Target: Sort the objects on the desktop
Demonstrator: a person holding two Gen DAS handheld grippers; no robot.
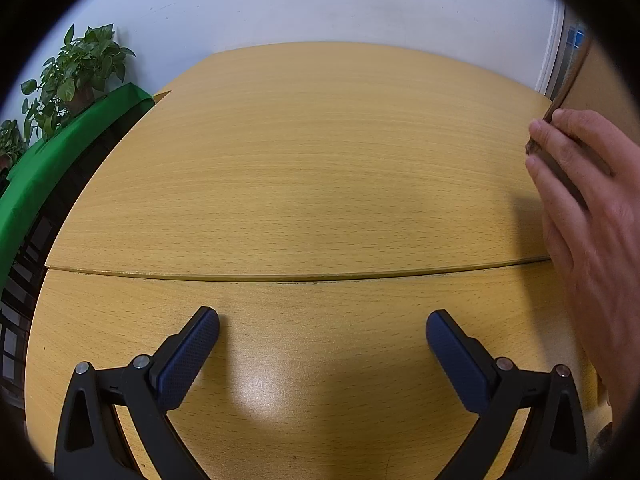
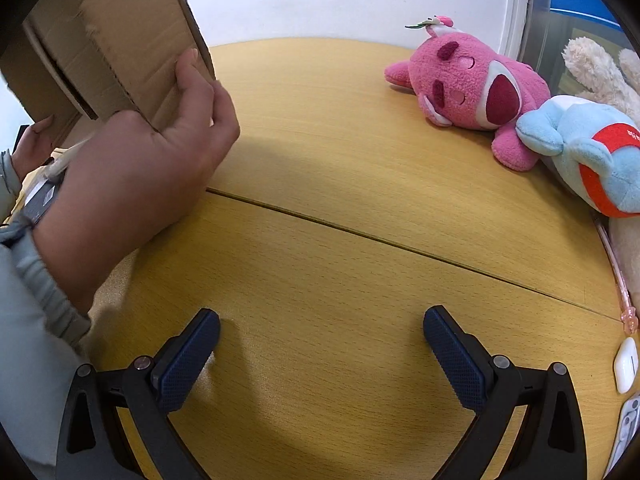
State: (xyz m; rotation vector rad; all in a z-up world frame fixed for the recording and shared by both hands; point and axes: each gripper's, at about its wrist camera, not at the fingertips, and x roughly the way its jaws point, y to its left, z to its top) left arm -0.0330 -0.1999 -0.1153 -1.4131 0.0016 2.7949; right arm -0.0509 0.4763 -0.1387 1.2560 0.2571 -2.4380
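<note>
Honestly, sorting hasn't begun: my left gripper (image 1: 322, 334) and right gripper (image 2: 321, 332) both sit spread and empty while a hand (image 2: 152, 160) positions the cardboard box (image 2: 108, 48) up-left; next I'd reach up-right for the pink plush (image 2: 468, 92)

Our left gripper (image 1: 322, 326) hangs low with its jaws spread wide and nothing between the blue pads (image 1: 188, 356). Our right gripper (image 2: 321, 323) is likewise wide apart and holds nothing. A bare hand (image 2: 160, 148) with a grey sleeve (image 2: 32, 312) reaches in at the left, fingers curled; another hand (image 2: 34, 144) shows farther left.
</note>
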